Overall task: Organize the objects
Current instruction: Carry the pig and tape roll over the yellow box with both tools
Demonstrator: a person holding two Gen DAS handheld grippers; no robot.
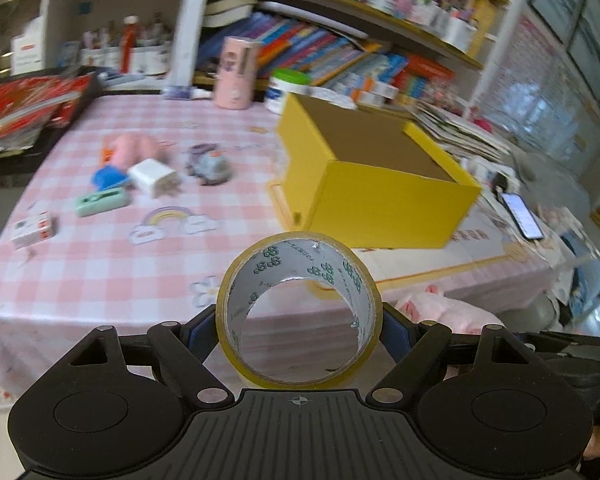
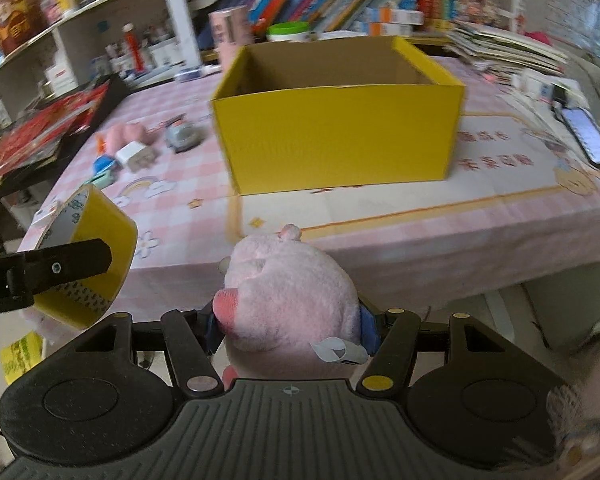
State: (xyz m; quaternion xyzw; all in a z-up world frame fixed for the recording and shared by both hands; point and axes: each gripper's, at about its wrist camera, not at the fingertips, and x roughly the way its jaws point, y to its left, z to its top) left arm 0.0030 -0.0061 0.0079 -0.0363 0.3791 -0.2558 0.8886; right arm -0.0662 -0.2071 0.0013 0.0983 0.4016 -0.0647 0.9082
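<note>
My left gripper (image 1: 299, 326) is shut on a roll of yellowish packing tape (image 1: 300, 276), held upright in front of the table's near edge. The same tape roll (image 2: 100, 216) shows at the left of the right wrist view, with a black finger (image 2: 60, 266) of the left gripper across it. My right gripper (image 2: 290, 324) is shut on a pink plush pig (image 2: 288, 292). An open yellow cardboard box (image 1: 372, 196), (image 2: 340, 136) stands on the pink checked tablecloth (image 1: 100, 272) beyond both grippers; what I see of its inside is bare.
Left of the box lie small items: a white charger (image 1: 153, 178), a mint case (image 1: 102, 201), a blue piece (image 1: 108, 178), a pink toy (image 1: 134, 148), a grey toy car (image 1: 210, 164), a small white box (image 1: 34, 229). A phone (image 1: 522, 216) lies right. Bookshelves stand behind.
</note>
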